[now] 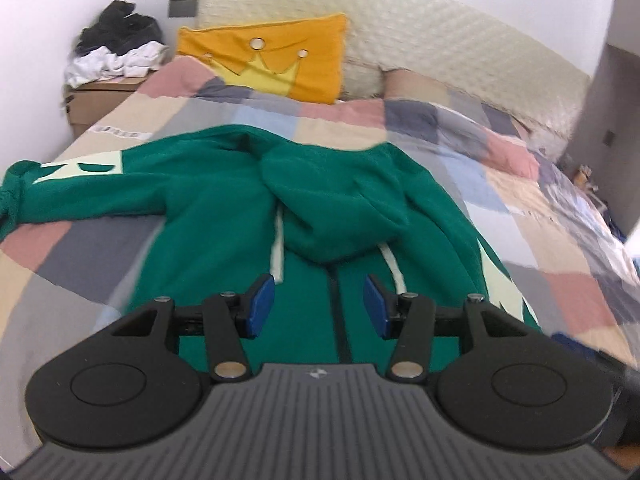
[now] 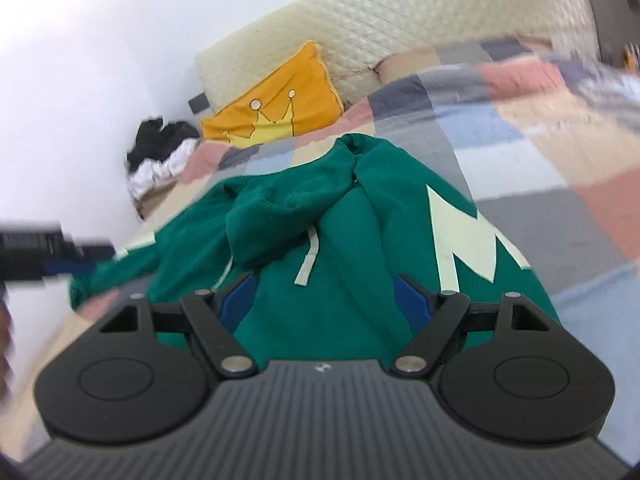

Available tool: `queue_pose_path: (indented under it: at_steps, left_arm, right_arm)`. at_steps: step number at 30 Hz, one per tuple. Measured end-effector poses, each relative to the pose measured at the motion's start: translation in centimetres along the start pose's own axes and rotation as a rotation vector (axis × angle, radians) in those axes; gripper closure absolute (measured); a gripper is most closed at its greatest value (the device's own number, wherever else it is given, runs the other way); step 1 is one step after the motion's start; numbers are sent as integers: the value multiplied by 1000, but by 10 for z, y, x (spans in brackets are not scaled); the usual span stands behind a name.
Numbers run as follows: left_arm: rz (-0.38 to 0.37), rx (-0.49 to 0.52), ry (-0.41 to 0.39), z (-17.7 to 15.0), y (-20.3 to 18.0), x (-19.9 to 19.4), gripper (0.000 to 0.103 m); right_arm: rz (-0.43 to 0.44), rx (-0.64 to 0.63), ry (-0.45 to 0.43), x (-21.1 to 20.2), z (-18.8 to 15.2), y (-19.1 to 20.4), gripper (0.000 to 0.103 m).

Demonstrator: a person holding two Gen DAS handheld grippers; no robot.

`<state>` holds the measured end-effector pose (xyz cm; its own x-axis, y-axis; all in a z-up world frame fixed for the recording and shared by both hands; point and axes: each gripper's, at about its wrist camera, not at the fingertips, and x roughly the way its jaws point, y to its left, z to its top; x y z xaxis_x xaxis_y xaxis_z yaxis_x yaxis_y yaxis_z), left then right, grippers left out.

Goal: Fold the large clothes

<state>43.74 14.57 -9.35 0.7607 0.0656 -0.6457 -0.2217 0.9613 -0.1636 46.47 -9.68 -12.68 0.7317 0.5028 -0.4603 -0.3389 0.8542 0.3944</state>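
A large green hoodie (image 1: 208,208) lies face up on the bed, its hood (image 1: 332,208) flopped down over the chest and white drawstrings (image 1: 277,252) trailing from it. One sleeve (image 1: 80,184) stretches out to the left. My left gripper (image 1: 319,308) hovers open above the front zip, with nothing between its blue pads (image 1: 262,306). In the right wrist view the hoodie (image 2: 360,240) shows a big white letter (image 2: 460,240) on its right side. My right gripper (image 2: 324,300) stands wide open just over the chest. The left gripper is a dark blur (image 2: 40,248) at that view's left edge.
A patchwork quilt (image 1: 500,208) covers the bed. An orange crown cushion (image 1: 272,60) leans on the cream quilted headboard (image 1: 420,28). At the far left a cardboard box (image 1: 96,100) holds black and white clothes (image 1: 116,48). White walls close the left side.
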Motion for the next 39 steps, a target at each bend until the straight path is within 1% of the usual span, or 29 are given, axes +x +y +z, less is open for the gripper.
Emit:
queue_pose_path:
  at_steps: [2,7,11,14,18,23,25,26,27,28,29,30,31,33,34,35,36,37,39]
  left_arm:
    - [-16,1,0,-12,-7,2,48]
    - [-39,42,5,-45,-23,9,48]
    - [-97,4,32,-74,-22,23,48]
    - [-105,8,66,-92,-20,37,48]
    - [-103,19,102,-104,-14,51,48]
    - [-111,13,182,-116,-9,71,48]
    - [-109,16,191,-118,-9,75,48]
    - [-107,12,191,-118,-9,77,48]
    - [-108,5,191,-118,-8,77,48]
    - [-110,-3,190,-118,-7,77,48]
    - [-112,-10,188,-117,-6,77,48]
    - [-110,-13,187,-117,-4,77,48]
    - [-108,-18,185,-117,-3,76,48]
    - [-112,-31,184,-118,-1,75,48]
    - [-113,-35,183,-117,-1,74,48]
    - [-114,-37,180,-117,0,73,48]
    - [-113,-39,175,-116,0,72,48]
    - [-113,-42,169,-116,0,70,48]
    - [-120,-56,157,-117,2,66,48]
  right_arm:
    - [-9,22,-4,-5,3,-7,24]
    - [-104,63,21,-7,8,-29,24]
    - [-154,165,42,-6,7,-56,24]
    - [-201,216,79,-2,2,-70,24]
    - [-320,279,84,-1,-2,-85,24]
    - [-493,361,93,4,-9,-107,24]
    - [-536,401,115,9,-13,-116,24]
    - [-548,420,144,15,-16,-120,24]
    - [-541,439,175,22,-19,-122,24]
    - [-515,463,213,28,-23,-124,22]
    - [-472,495,249,35,-29,-125,23]
    - [-449,512,262,38,-33,-124,23]
    - [-451,499,264,40,-34,-121,23]
    - [-459,444,288,44,-31,-114,46]
    - [-449,444,304,44,-28,-113,84]
    - [-423,467,320,43,-25,-114,94]
    - [-395,491,324,41,-20,-116,94]
    - [-387,489,314,37,-13,-115,95]
    - [-402,409,265,27,8,-111,95]
